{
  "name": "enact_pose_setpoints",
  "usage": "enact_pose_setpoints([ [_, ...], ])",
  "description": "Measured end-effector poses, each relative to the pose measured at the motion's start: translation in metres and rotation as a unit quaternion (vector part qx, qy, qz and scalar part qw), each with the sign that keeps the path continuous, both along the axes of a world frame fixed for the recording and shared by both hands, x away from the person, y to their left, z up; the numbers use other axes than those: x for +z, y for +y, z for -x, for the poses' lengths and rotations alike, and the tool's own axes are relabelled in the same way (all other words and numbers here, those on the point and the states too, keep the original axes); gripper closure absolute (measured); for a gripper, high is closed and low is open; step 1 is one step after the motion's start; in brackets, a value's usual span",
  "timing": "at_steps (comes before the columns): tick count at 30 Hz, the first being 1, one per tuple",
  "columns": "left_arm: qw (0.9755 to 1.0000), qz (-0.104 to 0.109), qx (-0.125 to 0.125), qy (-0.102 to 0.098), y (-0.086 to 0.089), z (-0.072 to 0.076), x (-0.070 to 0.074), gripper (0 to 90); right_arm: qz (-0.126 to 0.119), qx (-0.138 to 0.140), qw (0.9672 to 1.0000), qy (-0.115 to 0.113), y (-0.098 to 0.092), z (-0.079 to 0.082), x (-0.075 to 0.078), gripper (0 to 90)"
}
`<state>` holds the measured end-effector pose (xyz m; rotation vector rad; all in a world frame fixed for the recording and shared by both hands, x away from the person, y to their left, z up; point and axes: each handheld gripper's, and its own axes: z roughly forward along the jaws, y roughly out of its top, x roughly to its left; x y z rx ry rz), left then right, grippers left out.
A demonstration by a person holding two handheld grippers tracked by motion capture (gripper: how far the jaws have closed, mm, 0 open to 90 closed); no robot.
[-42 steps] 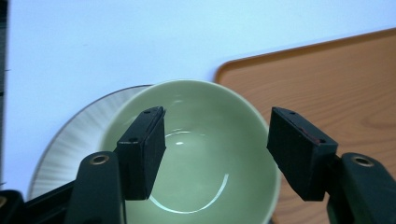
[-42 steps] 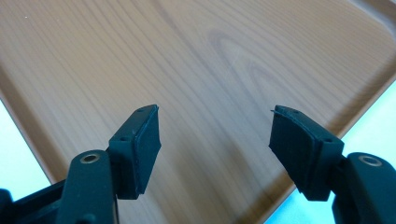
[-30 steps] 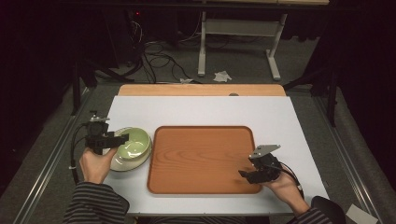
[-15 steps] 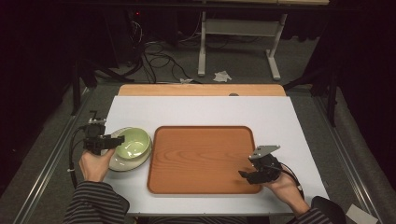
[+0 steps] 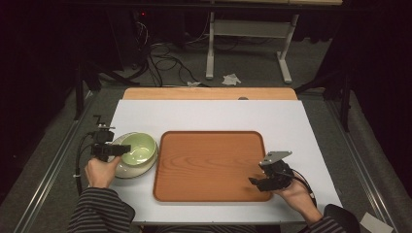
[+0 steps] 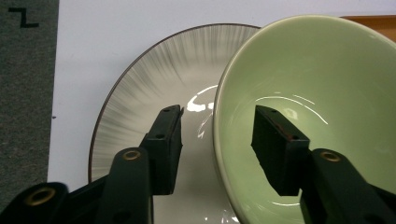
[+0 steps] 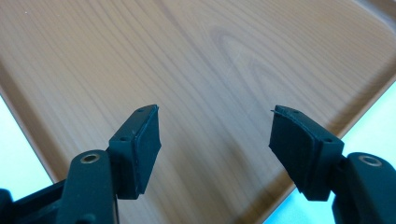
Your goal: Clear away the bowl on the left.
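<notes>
A pale green bowl (image 5: pixel 139 148) sits in a cream plate (image 5: pixel 127 171) with a dark streaked rim, left of the wooden tray (image 5: pixel 209 165). My left gripper (image 5: pixel 121 149) straddles the bowl's near-left rim. In the left gripper view, one jaw hangs over the plate (image 6: pixel 154 65) outside the bowl (image 6: pixel 317 70) and the other is inside it. The left gripper's (image 6: pixel 217 126) jaws have just been closing, with the rim between them and a gap still beside the outer pad. My right gripper (image 5: pixel 255 182) hovers open over the tray's near-right corner (image 7: pixel 187 56), nothing between its pads (image 7: pixel 215 126).
The tray lies mid-table on a white board (image 5: pixel 204 114) with a wooden strip (image 5: pixel 209 93) along its far edge. Metal rails run down both sides of the table. Beyond are cables and a desk frame (image 5: pixel 248 34) on the floor.
My left gripper has sunk a little onto the bowl's rim and its jaws have narrowed. The right gripper and the tray have not moved.
</notes>
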<state>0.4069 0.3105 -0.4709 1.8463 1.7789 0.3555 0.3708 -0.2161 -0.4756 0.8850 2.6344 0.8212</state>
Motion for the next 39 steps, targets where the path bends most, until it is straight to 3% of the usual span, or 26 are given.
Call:
enact_pose_setpoints([
  [4, 1.0000, -0.001, 0.000, 0.003, 0.000, -0.001, -0.001, 58.0, 0.005, 0.002, 1.0000, -0.002, 0.001, -0.001, 0.000, 35.0],
  [6, 0.9999, 0.011, 0.001, 0.010, 0.002, -0.003, -0.002, 60.6, 0.003, 0.000, 1.0000, -0.001, 0.001, 0.000, 0.000, 35.0],
  [21, 0.9990, 0.031, 0.000, 0.033, 0.003, -0.008, -0.006, 75.3, 0.004, 0.001, 1.0000, 0.001, 0.001, 0.000, -0.001, 35.0],
  [31, 0.9980, 0.050, 0.003, 0.039, 0.008, -0.008, -0.009, 82.6, 0.004, 0.003, 1.0000, 0.001, 0.001, 0.000, -0.001, 35.0],
  [39, 0.9973, 0.063, 0.002, 0.037, 0.011, -0.006, -0.010, 83.5, 0.005, 0.003, 1.0000, -0.001, 0.003, 0.001, -0.001, 35.0],
])
